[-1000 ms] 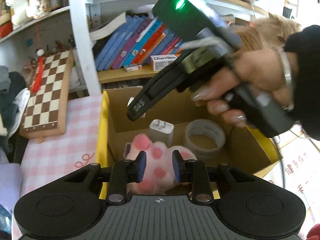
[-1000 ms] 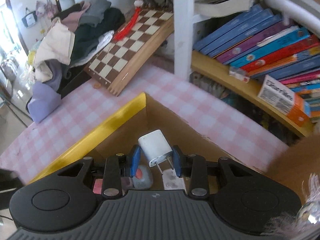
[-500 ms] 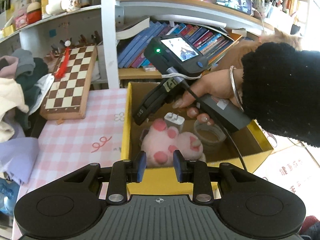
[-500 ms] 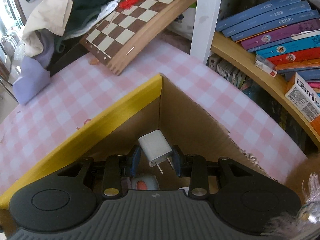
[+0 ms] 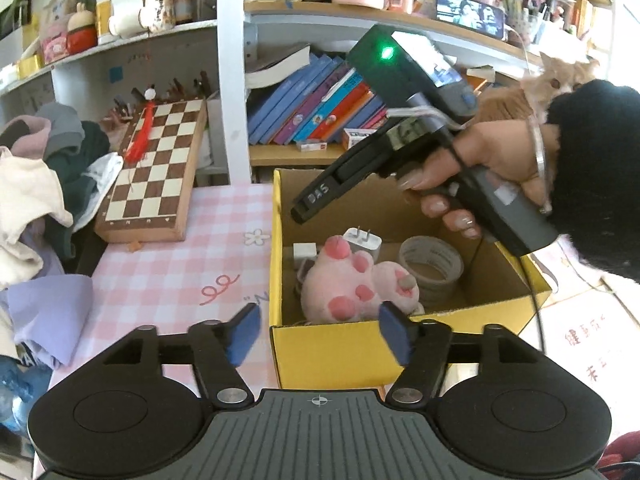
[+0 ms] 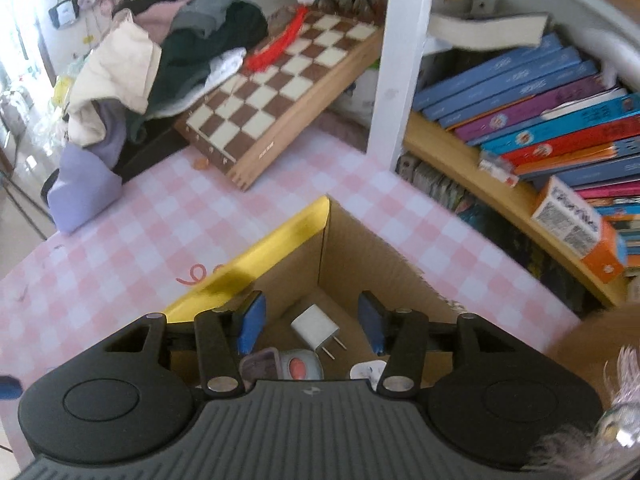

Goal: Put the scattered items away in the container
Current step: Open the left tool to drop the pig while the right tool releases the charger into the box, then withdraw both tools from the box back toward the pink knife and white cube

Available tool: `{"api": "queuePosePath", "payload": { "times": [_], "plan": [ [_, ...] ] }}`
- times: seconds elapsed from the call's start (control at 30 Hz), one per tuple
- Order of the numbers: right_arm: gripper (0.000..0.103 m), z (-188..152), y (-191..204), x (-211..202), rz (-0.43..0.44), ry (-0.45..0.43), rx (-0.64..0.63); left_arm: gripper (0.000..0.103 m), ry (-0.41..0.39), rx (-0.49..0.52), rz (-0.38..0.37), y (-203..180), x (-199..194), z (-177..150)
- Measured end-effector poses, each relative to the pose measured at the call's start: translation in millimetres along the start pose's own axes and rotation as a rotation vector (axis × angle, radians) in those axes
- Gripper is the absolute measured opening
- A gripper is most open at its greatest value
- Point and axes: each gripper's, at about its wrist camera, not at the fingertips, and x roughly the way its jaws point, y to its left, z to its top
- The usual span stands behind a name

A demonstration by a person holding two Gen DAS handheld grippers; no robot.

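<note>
Both grippers gape empty, the right gripper (image 6: 311, 327) angled down over the box (image 5: 340, 354), the left gripper (image 5: 319, 334) low before it.

"DA5" on right hand-held gripper (image 5: 316, 200), red Chinese characters on paper (image 5: 588, 344)

Matt cardboard box (image 5: 352, 354), glossy yellow outside; fuzzy plush paw (image 5: 356, 286).

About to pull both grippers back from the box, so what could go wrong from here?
1. The right gripper hangs open over the white charger in the cardboard box; retreating low could clip the box wall.
2. The left gripper is open by the yellow front rim; a forward nudge might shove the box.
</note>
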Motion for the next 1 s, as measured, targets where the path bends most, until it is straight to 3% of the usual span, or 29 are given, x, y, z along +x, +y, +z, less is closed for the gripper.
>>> {"api": "queuePosePath", "payload": {
  "times": [0.2,0.53,0.7,0.93,1.0],
  "plan": [
    [0.05,-12.6,14.4,-45.2,-0.069,-0.081,-0.003,0.082,-0.03,0.013,-0.009,4.2,-10.8,-8.1],
    [0.051,-51.2,42.3,-121.3,-0.147,-0.173,0.057,0.082,-0.081,0.025,-0.052,7.1,-37.7,-27.9],
    [0.062,-82.3,64.0,-155.9,-0.206,-0.214,0.073,0.083,-0.102,0.045,-0.074,5.4,-52.4,-40.0],
    [0.066,-129.8,89.2,-193.2,-0.298,-0.256,0.098,0.083,-0.091,0.083,-0.095,-0.2,-65.8,-59.1],
    [0.068,-140.6,95.9,-199.1,-0.323,-0.26,0.1,0.089,-0.091,0.092,-0.094,-2.6,-69.1,-64.4]
  ]
}}
